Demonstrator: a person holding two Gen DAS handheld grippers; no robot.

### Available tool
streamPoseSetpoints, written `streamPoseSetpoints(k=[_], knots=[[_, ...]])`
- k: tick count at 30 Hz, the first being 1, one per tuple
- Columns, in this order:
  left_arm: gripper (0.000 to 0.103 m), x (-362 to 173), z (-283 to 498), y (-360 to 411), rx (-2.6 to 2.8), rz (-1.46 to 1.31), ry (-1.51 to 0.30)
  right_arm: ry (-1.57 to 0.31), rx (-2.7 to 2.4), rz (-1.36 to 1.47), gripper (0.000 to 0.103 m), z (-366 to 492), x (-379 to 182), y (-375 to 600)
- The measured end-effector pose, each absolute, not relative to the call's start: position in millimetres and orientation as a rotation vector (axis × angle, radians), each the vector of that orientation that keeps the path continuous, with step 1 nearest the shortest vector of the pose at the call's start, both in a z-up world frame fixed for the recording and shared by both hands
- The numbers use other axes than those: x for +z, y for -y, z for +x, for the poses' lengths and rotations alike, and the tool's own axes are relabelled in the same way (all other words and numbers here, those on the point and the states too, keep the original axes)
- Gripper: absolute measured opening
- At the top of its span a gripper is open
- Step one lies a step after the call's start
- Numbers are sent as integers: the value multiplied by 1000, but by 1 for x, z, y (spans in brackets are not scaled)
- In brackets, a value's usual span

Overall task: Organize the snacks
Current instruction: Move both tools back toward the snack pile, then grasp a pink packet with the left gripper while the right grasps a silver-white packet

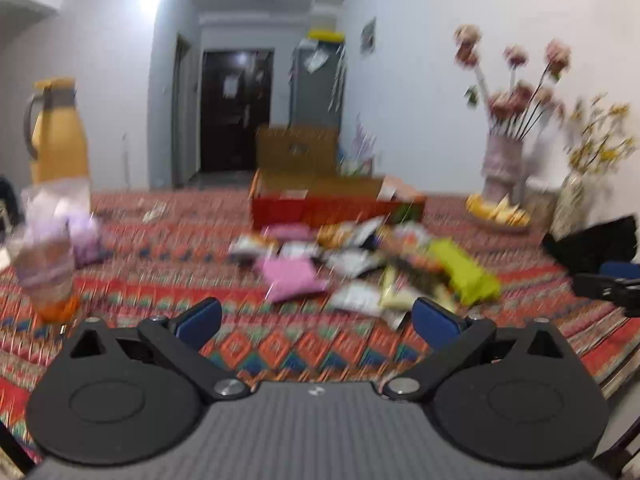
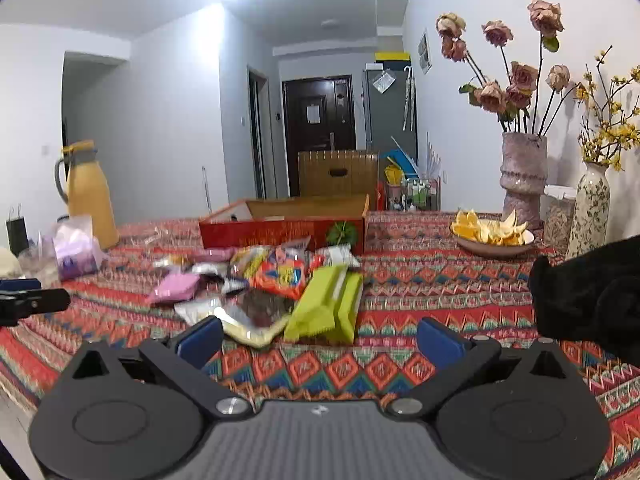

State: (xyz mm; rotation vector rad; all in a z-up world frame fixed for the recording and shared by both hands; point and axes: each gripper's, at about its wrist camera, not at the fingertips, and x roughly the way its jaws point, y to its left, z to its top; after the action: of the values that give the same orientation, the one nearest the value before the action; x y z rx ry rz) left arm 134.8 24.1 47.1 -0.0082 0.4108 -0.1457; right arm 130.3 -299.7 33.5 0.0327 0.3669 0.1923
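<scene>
A heap of snack packets lies mid-table on the patterned cloth, with a lime-green pack at its near right and a pink packet at its left. Behind the heap stands an open red cardboard box. My right gripper is open just short of the heap, nothing between its blue pads. The left wrist view is motion-blurred: the same heap, the pink packet and the red box appear ahead of my open, empty left gripper.
A yellow thermos jug and a plastic bag with purple items stand at the left. A plate of orange slices, two flower vases and a dark cloth bundle sit at the right. The left gripper's tip enters from the left edge.
</scene>
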Motion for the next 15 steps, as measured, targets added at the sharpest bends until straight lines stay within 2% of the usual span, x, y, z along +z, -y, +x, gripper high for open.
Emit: streamPoseSetpoints(k=[8,15], knots=[[103,29,163,-33,-71,-6,-465,-470,300,-36,101,159,10,263],[103,23,192,-51,-55,-15,-494,-528,482,-156,81,223,5,201]])
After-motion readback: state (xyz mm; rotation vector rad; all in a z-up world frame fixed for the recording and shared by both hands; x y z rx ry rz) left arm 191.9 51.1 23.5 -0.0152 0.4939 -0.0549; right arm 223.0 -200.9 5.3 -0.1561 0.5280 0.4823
